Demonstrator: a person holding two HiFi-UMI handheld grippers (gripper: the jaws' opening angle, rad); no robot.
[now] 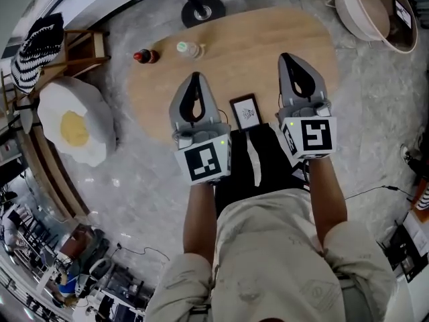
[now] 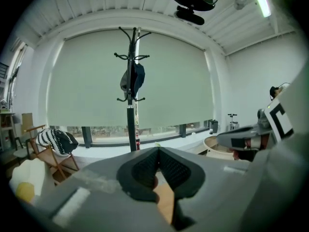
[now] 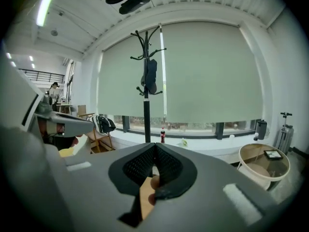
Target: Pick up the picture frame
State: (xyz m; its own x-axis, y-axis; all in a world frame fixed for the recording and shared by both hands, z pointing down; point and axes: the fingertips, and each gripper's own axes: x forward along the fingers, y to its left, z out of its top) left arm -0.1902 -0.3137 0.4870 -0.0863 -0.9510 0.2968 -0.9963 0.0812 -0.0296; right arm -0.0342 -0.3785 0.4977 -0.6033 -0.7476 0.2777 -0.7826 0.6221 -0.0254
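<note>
The picture frame (image 1: pixel 245 113) lies flat near the worktop's (image 1: pixel 268 39) near edge, long axis pointing across it, between the left tool (image 1: pixel 195 79) and right tool (image 1: pixel 289 60), both closed and empty.

Oval wooden table (image 1: pixel 281 39) with picture frame (image 1: pixel 246 112), cola bottle (image 1: pixel 145 56), clear bottle (image 1: pixel 188 48).

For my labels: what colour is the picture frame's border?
Black; the picture frame shows best in the head view.
</note>
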